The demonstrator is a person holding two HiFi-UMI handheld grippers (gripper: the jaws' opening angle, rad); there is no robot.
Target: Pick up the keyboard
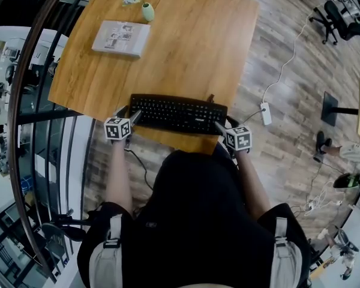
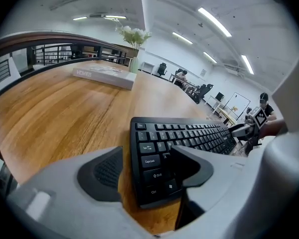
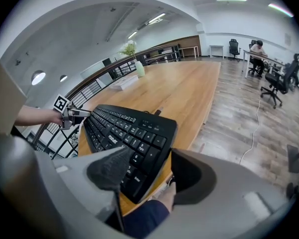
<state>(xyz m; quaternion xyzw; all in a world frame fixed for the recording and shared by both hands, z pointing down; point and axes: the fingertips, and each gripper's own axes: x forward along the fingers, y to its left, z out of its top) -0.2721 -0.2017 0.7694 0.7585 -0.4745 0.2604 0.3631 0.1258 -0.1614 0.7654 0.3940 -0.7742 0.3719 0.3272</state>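
Note:
A black keyboard (image 1: 177, 114) lies flat along the near edge of the wooden table (image 1: 198, 41). My left gripper (image 1: 134, 117) is at its left end, with that end of the keyboard (image 2: 184, 138) lying between the jaws; the jaws stand wide and the pads do not press on it. My right gripper (image 1: 219, 126) is at the other end. There the keyboard (image 3: 124, 128) reaches in between the spread jaws, again with gaps beside the pads. Each gripper view also shows the opposite gripper at the keyboard's far end.
A grey book (image 1: 121, 38) lies at the table's far left, with a small green vase (image 1: 147, 11) of white flowers beyond it. A dark curved railing (image 1: 24, 101) runs along the left. On the wooden floor to the right lie a power strip (image 1: 266, 113) and its cable.

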